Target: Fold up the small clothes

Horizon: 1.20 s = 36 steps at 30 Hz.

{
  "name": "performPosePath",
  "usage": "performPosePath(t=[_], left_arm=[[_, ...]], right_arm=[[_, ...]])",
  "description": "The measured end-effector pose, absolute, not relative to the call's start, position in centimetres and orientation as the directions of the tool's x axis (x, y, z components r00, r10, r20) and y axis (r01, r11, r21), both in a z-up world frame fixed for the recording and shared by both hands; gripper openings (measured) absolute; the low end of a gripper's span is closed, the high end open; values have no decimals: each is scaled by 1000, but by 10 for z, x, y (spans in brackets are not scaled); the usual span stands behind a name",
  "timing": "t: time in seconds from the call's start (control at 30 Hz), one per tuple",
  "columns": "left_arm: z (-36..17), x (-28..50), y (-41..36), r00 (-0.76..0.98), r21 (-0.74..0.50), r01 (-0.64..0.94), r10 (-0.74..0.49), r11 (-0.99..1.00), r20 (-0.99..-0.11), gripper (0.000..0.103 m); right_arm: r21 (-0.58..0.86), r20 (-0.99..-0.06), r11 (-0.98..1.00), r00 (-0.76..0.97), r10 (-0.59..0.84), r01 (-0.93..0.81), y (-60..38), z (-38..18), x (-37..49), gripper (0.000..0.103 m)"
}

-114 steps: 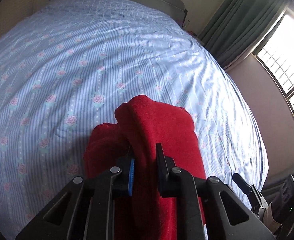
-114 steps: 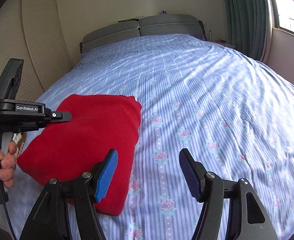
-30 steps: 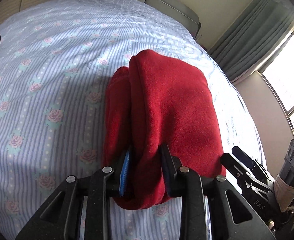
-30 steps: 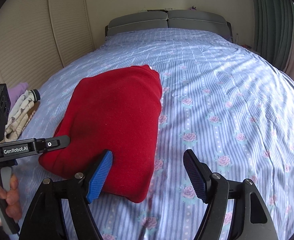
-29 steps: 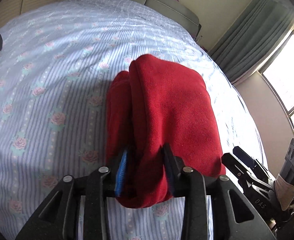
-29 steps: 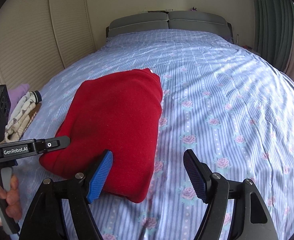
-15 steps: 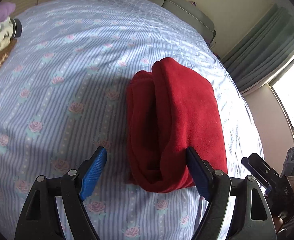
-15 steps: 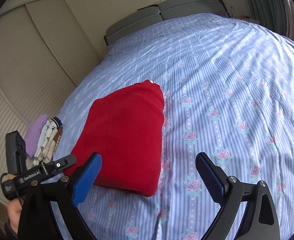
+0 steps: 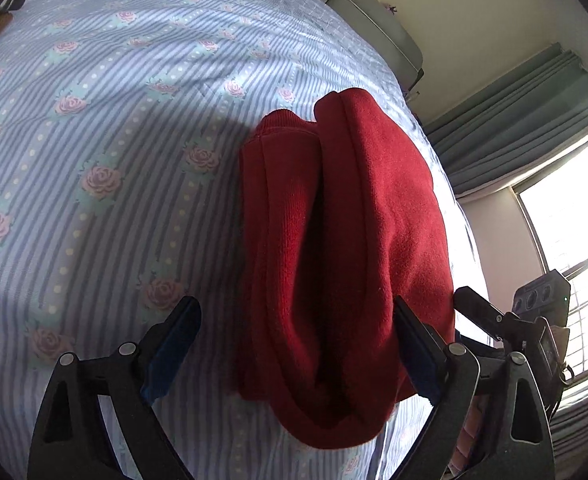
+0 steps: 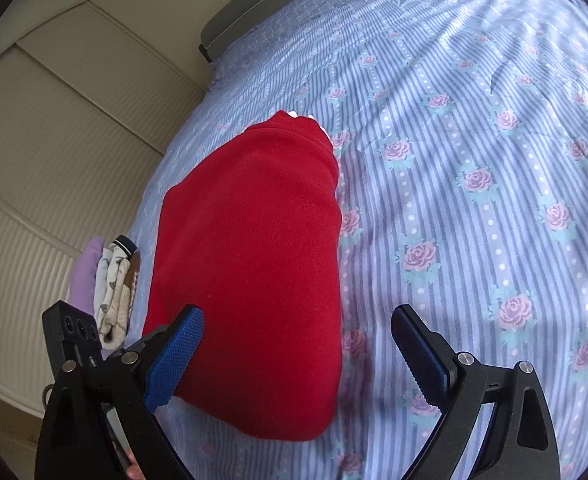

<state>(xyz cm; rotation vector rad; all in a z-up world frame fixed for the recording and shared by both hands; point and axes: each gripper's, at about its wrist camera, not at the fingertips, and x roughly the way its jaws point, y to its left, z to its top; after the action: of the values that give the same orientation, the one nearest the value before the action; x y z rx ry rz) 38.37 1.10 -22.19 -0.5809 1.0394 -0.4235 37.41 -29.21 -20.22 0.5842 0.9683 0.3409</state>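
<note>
L gripper (image 9: 295,346) hovers low over the bed (image 9: 94,128) w/ jaws spread wide astride the folded red garment (image 9: 345,248), not clamping it, R gripper (image 10: 297,354) likewise agape w/ nothing held, its view alone showing a pile of small clothes (image 10: 108,284) by the bed's left edge.

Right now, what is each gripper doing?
Left gripper: open, jaws wide, red garment lying between them, ungripped.
Right gripper: open, holding nothing.
</note>
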Motion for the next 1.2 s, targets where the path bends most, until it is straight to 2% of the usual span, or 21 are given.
performPosePath(t=[0.2,0.5,0.57,0.6,0.73,0.83,0.97,1.2], left_arm=[[-237,396,4,428,-679,83,-642,729,-636,99],[-242,412,-5,427,-706,107,-674,700,-603,98],[-241,412,-7,429,-716,123,-687,687,-586,89],[-240,409,-8,429,-721,133,-695,680,-577,78],[-236,403,-16,452,-708,158,-687,689,-568,61],[-228,401,-20,456,-699,173,-685,694,-568,53],[-213,400,-23,456,-686,184,-679,704,-575,49],[-178,387,-14,476,-672,205,-672,712,-567,48]], right_arm=[[705,-617,709,468,633,-28,-292,-222,404,96],[792,-546,609,402,735,-39,-276,-246,435,96],[806,-531,591,397,749,-38,-272,-249,440,92],[814,-520,579,395,757,-39,-270,-250,442,88],[823,-507,567,404,762,-37,-268,-250,437,76],[832,-492,554,419,763,-30,-272,-248,431,69],[827,-489,561,447,749,-36,-272,-239,421,63],[828,-462,556,481,745,-66,-256,-205,403,61]])
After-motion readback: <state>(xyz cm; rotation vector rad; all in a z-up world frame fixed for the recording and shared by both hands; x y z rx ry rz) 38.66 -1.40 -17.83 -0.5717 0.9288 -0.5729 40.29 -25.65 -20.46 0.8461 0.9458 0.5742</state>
